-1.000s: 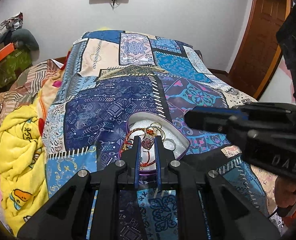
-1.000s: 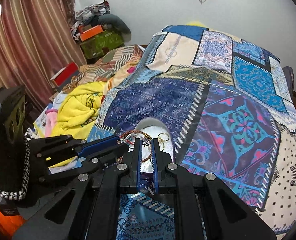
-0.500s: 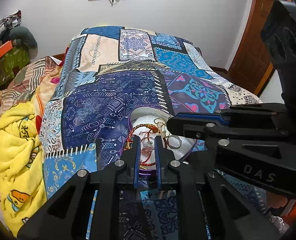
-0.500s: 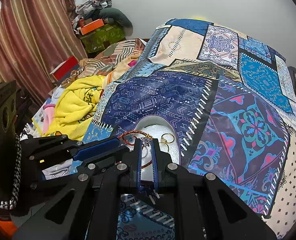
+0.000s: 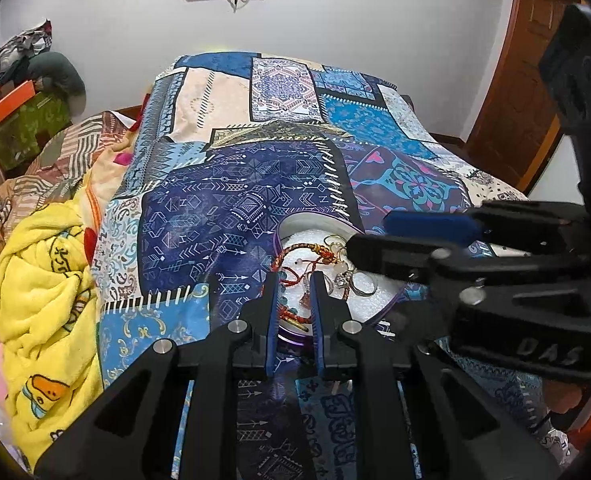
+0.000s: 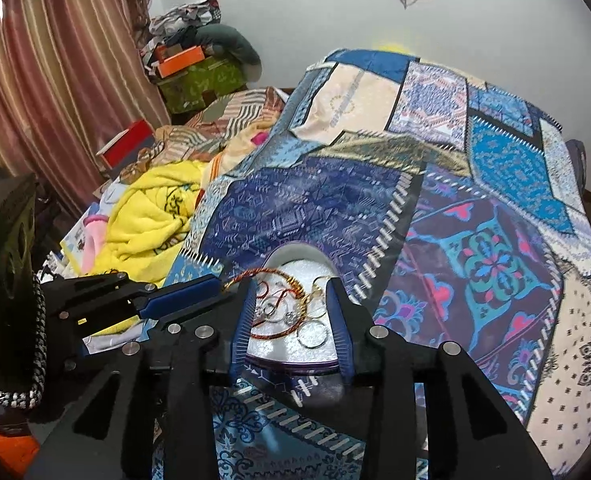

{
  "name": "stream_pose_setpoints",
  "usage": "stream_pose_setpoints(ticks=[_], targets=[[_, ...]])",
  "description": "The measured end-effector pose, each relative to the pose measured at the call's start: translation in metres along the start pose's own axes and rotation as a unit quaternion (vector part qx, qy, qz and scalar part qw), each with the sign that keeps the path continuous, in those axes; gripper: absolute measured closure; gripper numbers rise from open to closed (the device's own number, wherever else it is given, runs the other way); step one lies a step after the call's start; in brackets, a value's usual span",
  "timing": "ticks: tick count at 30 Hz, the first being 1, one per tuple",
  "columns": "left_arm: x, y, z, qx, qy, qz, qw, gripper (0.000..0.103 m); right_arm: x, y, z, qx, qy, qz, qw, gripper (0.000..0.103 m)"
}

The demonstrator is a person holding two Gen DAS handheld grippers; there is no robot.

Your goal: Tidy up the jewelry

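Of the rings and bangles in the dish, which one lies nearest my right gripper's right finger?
The plain silver ring, lying flat on the dish lining nearest the camera, just inside the right fingers. The big red-gold bangle lies further left.

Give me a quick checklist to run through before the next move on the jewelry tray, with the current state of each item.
1. Right gripper jaws apart over the white tray: ok, they have just been opening.
2. Nothing pinched by the right gripper: ok, red bracelet and silver ring lie between the fingers, untouched.
3. Left gripper nearly shut: ok.
4. Left gripper holding a piece: cannot tell, a small pendant shows in its narrow gap.
5. Jewelry untangled: not ok, pieces overlap.
6. Tray flat on the quilt: ok.
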State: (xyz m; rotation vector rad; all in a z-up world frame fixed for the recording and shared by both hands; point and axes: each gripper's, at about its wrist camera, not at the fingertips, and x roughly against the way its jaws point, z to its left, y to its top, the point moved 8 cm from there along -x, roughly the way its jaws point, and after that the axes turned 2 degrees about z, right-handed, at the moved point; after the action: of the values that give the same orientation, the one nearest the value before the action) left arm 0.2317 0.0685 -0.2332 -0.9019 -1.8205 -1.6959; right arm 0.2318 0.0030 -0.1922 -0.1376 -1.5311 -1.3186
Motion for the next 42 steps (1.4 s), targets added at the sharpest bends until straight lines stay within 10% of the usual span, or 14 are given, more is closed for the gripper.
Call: stream_pose_setpoints(ticks=[15,27,35,39,42], targets=[[0.047,0.022,-0.010,-0.011,0.020,-0.042,0.9989,0.089,0.074,0.005,-0.010,-0.015,-0.036,-0.063,0.997,0.070],[0.183,0.058,-0.050,-0.032,0.034,-0.186,0.9814,0.078,0.214,0.015,0.012,-0.009,-0.062,-0.213,0.975,0.070],[0.301,0.061,-0.078,-0.029,0.042,-0.325,0.9444,0.052,0.298,0.009,0.042,0.000,-0.082,-0.330,0.940,0.047],[0.332,0.054,-0.081,-0.013,0.051,-0.363,0.9305,0.010,0.313,0.003,0.053,0.006,-0.113,-0.360,0.926,0.020],[0.345,0.049,-0.081,-0.007,0.077,-0.381,0.9214,0.003,0.312,0.002,0.054,0.002,-0.133,-0.369,0.920,0.009]])
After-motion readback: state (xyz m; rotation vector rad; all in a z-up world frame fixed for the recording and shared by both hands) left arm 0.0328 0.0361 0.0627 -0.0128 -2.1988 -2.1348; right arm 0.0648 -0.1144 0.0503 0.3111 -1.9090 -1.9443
